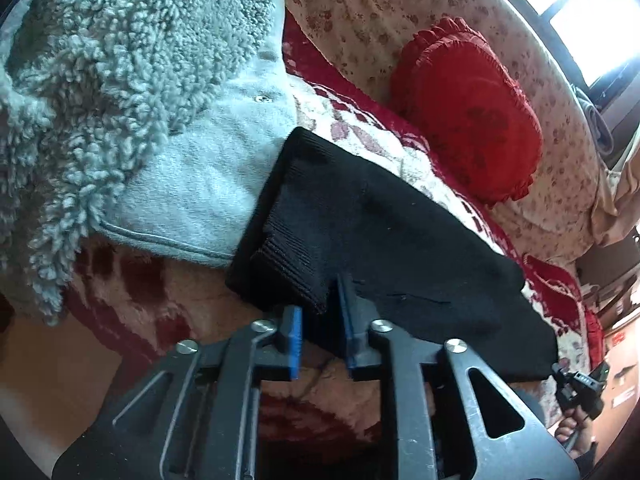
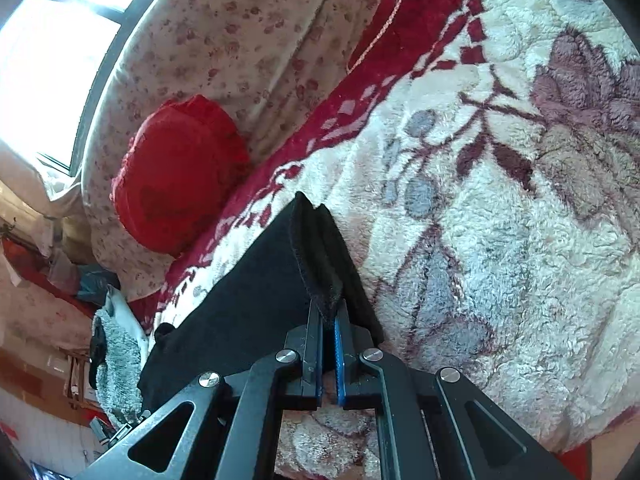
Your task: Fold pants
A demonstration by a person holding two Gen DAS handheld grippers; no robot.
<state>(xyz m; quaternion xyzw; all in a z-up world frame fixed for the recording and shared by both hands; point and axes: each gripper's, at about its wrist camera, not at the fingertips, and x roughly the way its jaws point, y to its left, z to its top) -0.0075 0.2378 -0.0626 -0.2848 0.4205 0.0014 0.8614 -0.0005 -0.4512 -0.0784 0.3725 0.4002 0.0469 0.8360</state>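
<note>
Black pants (image 1: 380,220) on floral blanket (image 2: 500,200)

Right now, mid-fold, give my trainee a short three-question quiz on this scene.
1. True or false: the right gripper is shut on the black pants.
2. What lies beside the pants, at the end where the left gripper is? A) red cushion B) grey fleece jacket C) window
3. Fill in: the red cushion leans against the ____ quilt.

Key
1. True: its jaws pinch an edge of the pants.
2. B, the grey fleece jacket.
3. Floral-print, the floral-print quilt.
</note>
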